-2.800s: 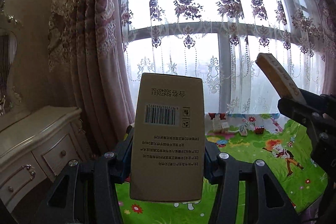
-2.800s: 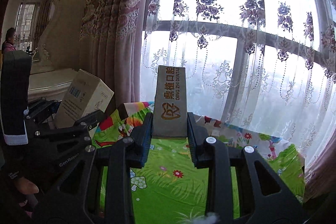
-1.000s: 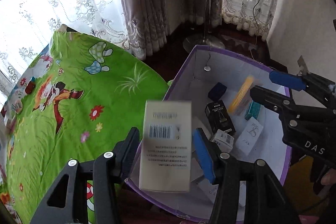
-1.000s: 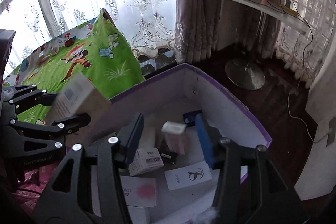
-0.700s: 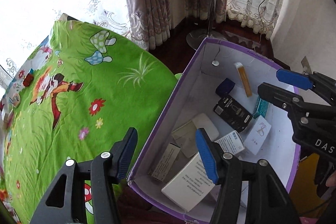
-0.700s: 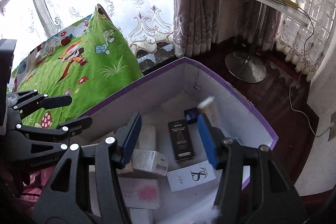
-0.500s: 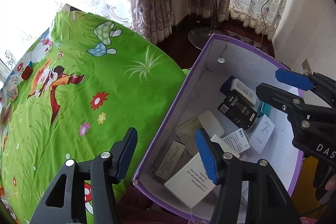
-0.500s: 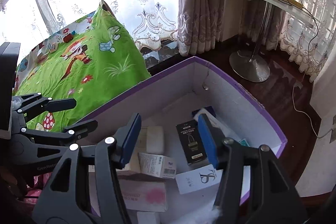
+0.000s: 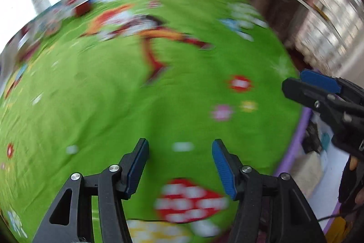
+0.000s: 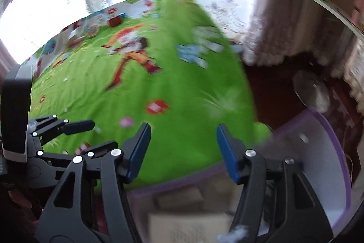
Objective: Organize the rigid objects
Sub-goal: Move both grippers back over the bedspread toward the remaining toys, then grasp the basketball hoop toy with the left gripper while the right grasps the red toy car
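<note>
Boxes [image 10: 182, 202]: blurred cartons lie inside the bin, below your right gripper; none is in either gripper.
Left gripper [image 9: 180, 152]: your jaws stand apart with nothing between them, over the green mat.
Right gripper [image 10: 183, 136]: your jaws stand apart, empty, above the bin's near wall where it meets the mat.
Bin [image 10: 327, 152]: purple-rimmed, white inside, just beside the mat's edge; in the left view its rim [image 9: 298, 136] shows at right, under your right gripper.
Mat [image 9: 113, 95]: green, cartoon-printed, heavily blurred in both views.
Background: bright window, curtain [image 10: 273, 15] and dark floor beyond the bin.
</note>
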`<state>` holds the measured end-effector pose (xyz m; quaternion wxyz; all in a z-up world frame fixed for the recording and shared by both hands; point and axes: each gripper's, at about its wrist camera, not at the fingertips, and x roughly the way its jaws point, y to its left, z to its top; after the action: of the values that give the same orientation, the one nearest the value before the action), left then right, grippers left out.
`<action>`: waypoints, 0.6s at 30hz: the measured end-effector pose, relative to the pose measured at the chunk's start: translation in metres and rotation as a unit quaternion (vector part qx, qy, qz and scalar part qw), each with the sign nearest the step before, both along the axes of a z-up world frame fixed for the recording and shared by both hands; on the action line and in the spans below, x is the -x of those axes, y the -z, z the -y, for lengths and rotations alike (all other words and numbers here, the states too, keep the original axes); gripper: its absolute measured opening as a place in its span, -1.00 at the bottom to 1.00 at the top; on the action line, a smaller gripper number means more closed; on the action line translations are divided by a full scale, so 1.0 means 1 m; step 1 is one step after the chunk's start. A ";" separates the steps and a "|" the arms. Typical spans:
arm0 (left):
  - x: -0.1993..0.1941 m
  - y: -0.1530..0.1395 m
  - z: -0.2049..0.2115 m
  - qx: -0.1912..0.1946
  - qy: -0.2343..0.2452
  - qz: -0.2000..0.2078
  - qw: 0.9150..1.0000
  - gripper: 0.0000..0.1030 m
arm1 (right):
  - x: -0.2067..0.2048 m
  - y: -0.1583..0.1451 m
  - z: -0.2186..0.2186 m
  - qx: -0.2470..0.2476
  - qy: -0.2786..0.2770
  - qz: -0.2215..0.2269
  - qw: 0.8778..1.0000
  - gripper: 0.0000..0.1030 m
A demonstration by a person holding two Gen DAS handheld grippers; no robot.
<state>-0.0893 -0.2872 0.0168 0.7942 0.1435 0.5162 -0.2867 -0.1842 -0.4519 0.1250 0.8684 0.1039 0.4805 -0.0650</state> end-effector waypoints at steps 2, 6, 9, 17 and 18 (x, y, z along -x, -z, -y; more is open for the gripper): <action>-0.022 0.000 -0.041 -0.002 -0.052 0.017 0.999 0.15 | -0.040 0.007 -0.021 -0.006 -0.042 0.003 0.999 0.34; -0.061 -0.003 -0.123 -0.024 -0.157 0.057 0.986 0.15 | -0.126 0.026 -0.067 -0.001 -0.125 0.008 0.992 0.38; -0.085 -0.004 -0.174 -0.015 -0.216 0.051 0.975 0.18 | -0.196 0.038 -0.088 0.017 -0.170 0.014 0.985 0.39; -0.129 -0.001 -0.230 0.013 -0.274 0.038 0.961 0.24 | -0.360 0.074 -0.091 0.041 -0.216 0.002 0.975 0.41; -0.136 0.000 -0.230 0.021 -0.270 0.031 0.962 0.24 | -0.375 0.080 -0.092 0.036 -0.222 -0.004 0.974 0.41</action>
<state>0.0471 -0.0576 0.0165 0.8607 -0.0095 0.5046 -0.0675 0.1910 -0.3599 0.0453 0.8624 -0.0366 0.4922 0.1120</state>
